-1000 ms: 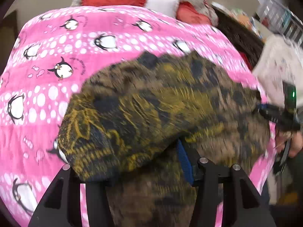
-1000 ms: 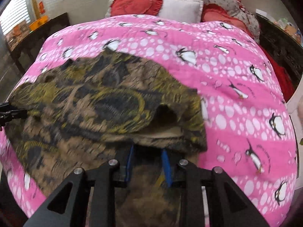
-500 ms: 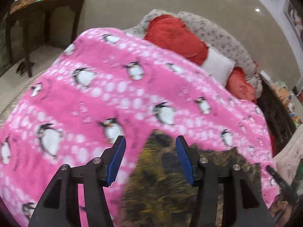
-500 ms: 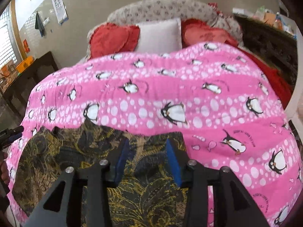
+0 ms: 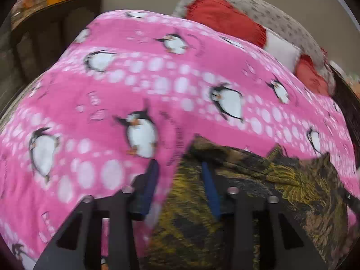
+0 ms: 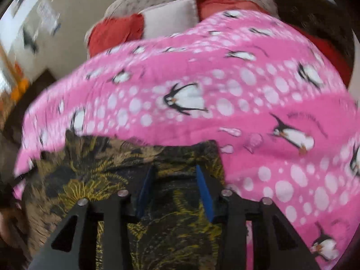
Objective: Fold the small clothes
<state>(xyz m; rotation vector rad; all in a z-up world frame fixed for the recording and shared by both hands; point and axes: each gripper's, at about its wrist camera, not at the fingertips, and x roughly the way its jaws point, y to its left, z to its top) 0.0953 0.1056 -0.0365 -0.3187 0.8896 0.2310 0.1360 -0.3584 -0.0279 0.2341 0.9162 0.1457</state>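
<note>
Your left gripper (image 5: 177,168) has just been closing, yet its blue pads stand visibly apart over the garment (image 5: 236,202)'s left corner, clamping nothing. Your right gripper (image 6: 174,172) has also been narrowing; it is parted over the right corner, pads not pressing. The dark, yellow-patterned garment lies flattened at the near edge of the pink penguin blanket (image 5: 157,78), probably laid out for another fold. Red cushions (image 5: 225,20) and a white pillow (image 6: 171,20) sit well apart at the far edge; nothing obstructs. Both views are motion-blurred.
</note>
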